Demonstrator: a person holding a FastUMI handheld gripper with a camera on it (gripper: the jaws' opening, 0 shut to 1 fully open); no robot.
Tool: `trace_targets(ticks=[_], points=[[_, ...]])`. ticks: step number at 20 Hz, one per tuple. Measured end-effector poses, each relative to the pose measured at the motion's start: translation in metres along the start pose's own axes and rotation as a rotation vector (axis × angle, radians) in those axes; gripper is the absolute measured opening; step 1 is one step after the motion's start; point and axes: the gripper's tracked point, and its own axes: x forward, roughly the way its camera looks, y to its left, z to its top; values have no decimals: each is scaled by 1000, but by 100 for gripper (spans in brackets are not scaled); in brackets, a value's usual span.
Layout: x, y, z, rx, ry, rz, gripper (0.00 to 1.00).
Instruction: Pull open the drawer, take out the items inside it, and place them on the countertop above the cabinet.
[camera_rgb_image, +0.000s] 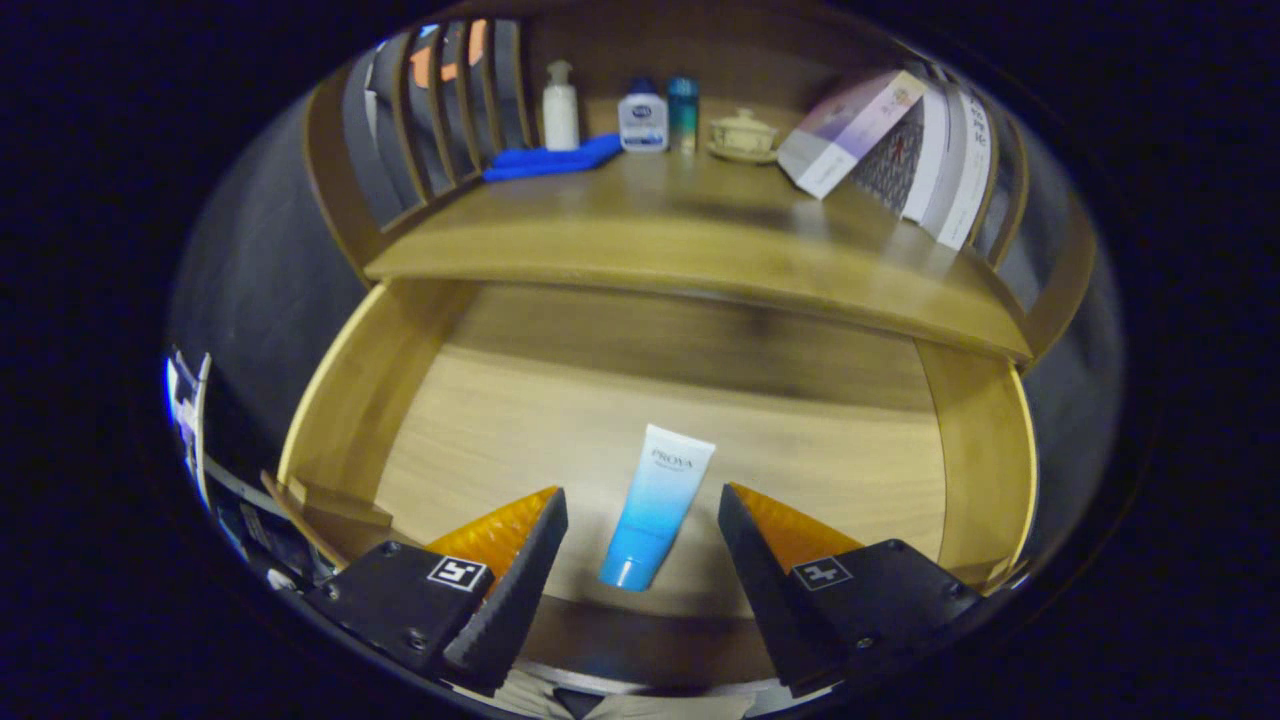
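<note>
So the drawer is sitting pulled open and the tool is hanging over it with its fingers spread wide, touching nothing. The blue-and-white tube is lying on the drawer floor near the front edge, right between them. Bottles are standing along the worktop's back edge.

Your gripper hangs over the pulled-open light wooden drawer, fingers spread wide, touching nothing. Between them lies a white-to-blue plastic squeeze tube, cap toward you, slightly tilted, flat on the drawer floor. Beyond it, the brown wooden countertop carries a folded blue cloth, a white pump bottle, a white bottle with a dark blue cap, a teal can, a cream lidded cup on a saucer and a leaning white-and-purple box.
</note>
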Motion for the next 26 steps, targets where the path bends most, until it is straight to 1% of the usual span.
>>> trace_targets(ticks=[2, 3, 8, 10, 11, 12, 15, 18, 20, 26], points=[[15, 0, 4, 29, 35, 1, 93], [20, 2, 4, 42, 59, 11, 89], [37, 3, -8, 96, 190, 13, 86], [40, 5, -11, 101, 217, 15, 81], [40, 3, -10, 96, 216, 9, 73], [40, 1, -11, 91, 225, 6, 70], [41, 1, -10, 103, 214, 2, 55], [32, -2, -5, 88, 160, -9, 48], [19, -1, -1, 65, 130, -7, 47], [-25, 3, 24, 50, 35, 35, 46]])
